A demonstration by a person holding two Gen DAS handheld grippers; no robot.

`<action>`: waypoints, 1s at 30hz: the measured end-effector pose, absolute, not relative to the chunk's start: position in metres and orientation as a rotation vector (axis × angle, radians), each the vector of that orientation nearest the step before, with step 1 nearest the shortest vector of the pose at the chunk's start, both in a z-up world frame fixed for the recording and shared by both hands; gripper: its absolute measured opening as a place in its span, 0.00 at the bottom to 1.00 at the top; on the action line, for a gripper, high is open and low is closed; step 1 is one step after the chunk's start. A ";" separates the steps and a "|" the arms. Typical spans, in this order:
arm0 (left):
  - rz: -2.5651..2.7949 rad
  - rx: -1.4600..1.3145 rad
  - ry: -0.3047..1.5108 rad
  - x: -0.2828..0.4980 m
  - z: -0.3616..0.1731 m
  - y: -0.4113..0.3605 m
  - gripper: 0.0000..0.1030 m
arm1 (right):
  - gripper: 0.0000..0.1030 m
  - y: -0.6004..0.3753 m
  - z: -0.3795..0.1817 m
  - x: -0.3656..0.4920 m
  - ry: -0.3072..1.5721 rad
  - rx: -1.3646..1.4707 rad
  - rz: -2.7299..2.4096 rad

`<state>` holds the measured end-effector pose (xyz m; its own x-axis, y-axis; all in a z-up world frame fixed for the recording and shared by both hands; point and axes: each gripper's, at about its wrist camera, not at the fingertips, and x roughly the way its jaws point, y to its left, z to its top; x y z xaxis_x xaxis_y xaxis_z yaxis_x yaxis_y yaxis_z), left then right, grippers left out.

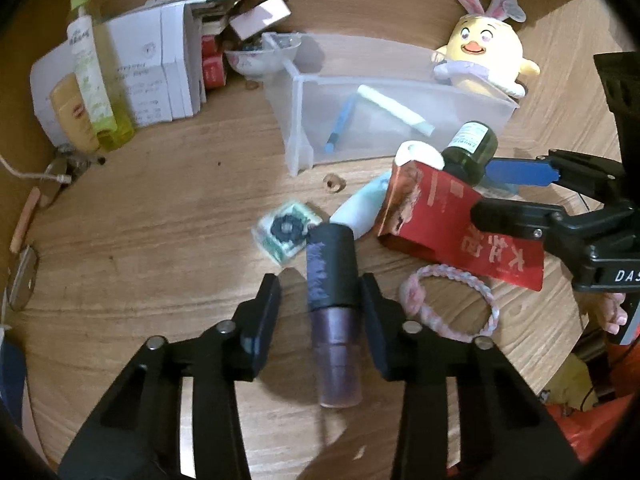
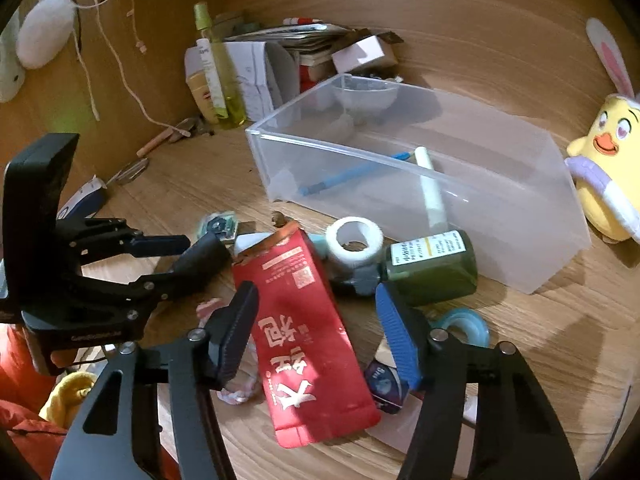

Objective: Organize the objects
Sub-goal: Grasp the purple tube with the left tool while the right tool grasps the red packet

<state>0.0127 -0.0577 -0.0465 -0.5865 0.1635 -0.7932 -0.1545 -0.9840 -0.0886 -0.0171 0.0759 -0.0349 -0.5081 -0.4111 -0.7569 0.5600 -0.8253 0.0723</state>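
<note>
While astride it, left gripper (image 1: 320,292), purple bottle (image 1: 334,320) between.

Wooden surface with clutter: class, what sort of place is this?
Probably a home desk: a yellow plush chick with rabbit ears, a clear plastic storage bin and standing lotion bottles on a wood-grain tabletop.

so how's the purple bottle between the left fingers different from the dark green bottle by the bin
The purple bottle is slim, with a tall black cap and a see-through purple body; the dark green bottle is squat and wider, with a white printed label. The purple bottle lies alone on bare wood between the left gripper fingers; the green one is wedged among clutter beside the clear bin. Both lie on their sides.
</note>
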 end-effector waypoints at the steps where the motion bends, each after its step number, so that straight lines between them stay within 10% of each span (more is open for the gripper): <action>1: 2.652 -1.329 -0.021 0.014 -0.047 -0.059 0.38 | 0.56 0.073 -0.035 -0.016 0.262 1.093 -2.309; 30: 2.700 -1.273 -0.117 0.015 -0.033 -0.066 0.25 | 0.52 0.056 -0.037 -0.008 0.352 1.027 -2.349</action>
<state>0.0153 -0.0660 -0.0328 -0.6271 0.1718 -0.7598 -0.1053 -0.9851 -0.1358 -0.0081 0.0556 -0.0373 -0.5591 -0.3772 -0.7383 0.5770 -0.8165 -0.0198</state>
